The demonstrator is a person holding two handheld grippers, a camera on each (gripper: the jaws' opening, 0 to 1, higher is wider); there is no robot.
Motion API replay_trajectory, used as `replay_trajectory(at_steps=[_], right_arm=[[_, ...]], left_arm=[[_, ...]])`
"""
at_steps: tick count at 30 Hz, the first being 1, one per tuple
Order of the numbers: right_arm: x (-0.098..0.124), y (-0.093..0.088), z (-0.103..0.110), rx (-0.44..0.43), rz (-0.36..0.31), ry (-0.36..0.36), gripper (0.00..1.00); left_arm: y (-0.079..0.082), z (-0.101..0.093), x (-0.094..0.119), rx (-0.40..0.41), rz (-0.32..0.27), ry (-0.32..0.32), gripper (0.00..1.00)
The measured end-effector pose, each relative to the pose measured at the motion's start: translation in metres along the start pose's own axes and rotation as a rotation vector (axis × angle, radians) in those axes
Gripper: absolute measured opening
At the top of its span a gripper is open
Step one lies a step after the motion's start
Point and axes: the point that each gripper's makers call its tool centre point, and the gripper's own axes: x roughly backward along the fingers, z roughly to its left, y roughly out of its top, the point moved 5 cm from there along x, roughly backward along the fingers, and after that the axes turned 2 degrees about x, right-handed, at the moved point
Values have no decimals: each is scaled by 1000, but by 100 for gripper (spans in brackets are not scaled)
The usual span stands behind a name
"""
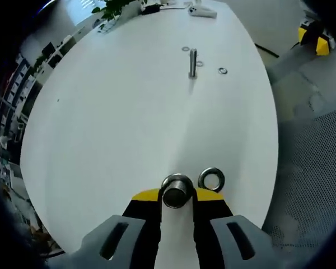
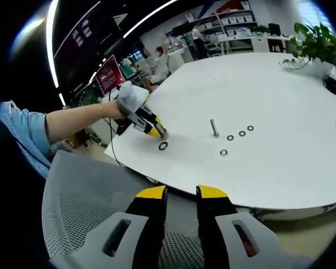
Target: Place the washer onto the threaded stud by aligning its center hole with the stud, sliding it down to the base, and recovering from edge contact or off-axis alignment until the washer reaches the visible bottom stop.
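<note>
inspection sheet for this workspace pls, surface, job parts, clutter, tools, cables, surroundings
surface: white round table, mostly bare
job's things: upright stud with loose washers around it; another washer lies near the left tool
clutter: white device at the far edge
grippers: left tool shut on a round metal part; right tool off the table over a mesh chair, nothing between its jaws
cables: dark cable by the plant
surroundings: office shelves, screens

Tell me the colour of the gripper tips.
Yellow, clearest on the right gripper in the right gripper view.
</note>
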Motion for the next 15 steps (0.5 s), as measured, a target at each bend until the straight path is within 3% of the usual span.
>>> replay_trajectory(at_steps=[8, 15], right_arm=[[0, -1, 1, 5, 13, 4, 23], [0, -1, 0, 4, 11, 4, 23]], left_arm=[[1, 4, -6, 30, 10, -27, 19], [-7, 5, 0, 114, -2, -47, 18]])
